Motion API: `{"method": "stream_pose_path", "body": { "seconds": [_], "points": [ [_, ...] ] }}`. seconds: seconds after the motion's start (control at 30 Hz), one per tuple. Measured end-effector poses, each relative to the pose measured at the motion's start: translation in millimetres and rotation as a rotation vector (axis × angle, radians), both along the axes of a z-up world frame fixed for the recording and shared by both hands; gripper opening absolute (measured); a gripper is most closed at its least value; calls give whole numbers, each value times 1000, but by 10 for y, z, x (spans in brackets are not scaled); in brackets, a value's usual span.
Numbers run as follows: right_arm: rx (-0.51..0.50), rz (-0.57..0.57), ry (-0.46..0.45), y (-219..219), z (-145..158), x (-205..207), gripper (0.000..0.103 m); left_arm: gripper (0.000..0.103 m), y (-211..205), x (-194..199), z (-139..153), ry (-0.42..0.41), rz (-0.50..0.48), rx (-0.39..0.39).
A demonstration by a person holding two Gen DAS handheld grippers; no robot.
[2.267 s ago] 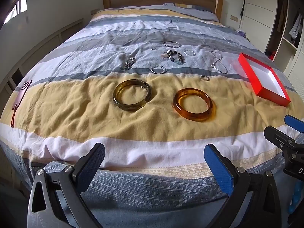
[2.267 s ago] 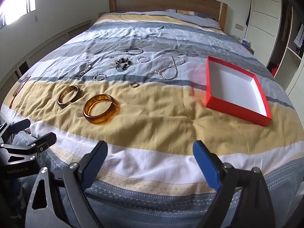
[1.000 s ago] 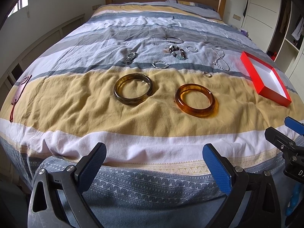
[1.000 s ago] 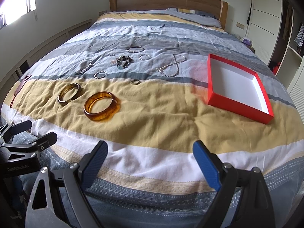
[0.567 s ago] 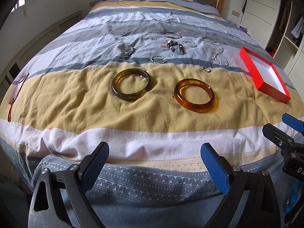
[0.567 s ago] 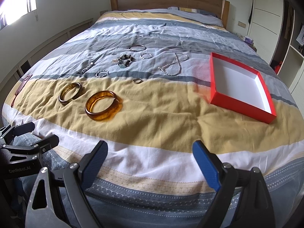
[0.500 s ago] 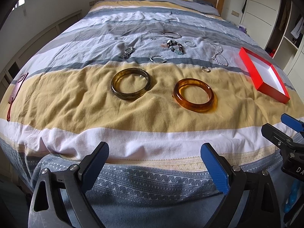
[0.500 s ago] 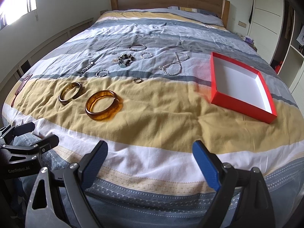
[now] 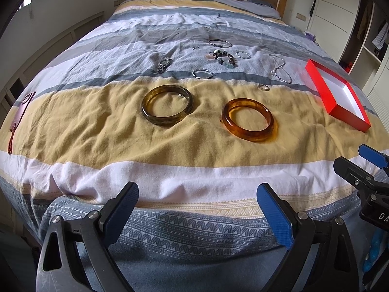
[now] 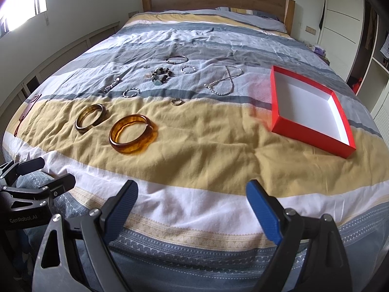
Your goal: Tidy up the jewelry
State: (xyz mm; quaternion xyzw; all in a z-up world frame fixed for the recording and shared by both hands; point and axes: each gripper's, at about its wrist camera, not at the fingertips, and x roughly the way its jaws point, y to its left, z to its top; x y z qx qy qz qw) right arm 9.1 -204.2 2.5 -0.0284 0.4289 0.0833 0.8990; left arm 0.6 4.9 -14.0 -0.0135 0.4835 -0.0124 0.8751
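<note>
Amber bangle (image 9: 248, 123) lies well ahead of left gripper (image 9: 198, 205) & right gripper (image 10: 192, 200), both w/ jaws apart.

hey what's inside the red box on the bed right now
Nothing shows inside the red box: its white floor is bare in the right wrist view. A thin strip along the near wall is hidden by that wall. The jewelry, including the amber bangle, lies on the bedspread outside it.
</note>
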Motion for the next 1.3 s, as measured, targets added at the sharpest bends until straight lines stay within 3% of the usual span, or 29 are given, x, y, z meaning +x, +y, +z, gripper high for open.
{"method": "stream_pose_path", "body": {
  "seconds": [0.47,0.93,1.3],
  "points": [
    [15,10,-19,-25,61,-61,90,96,16,-35,9,11,19,9],
    [39,21,-47,-70,191,-146,90,96,-45,-143,223,-58,25,79],
    [59,37,-60,-129,277,-220,90,96,-128,-185,327,-48,8,84]
  ]
}}
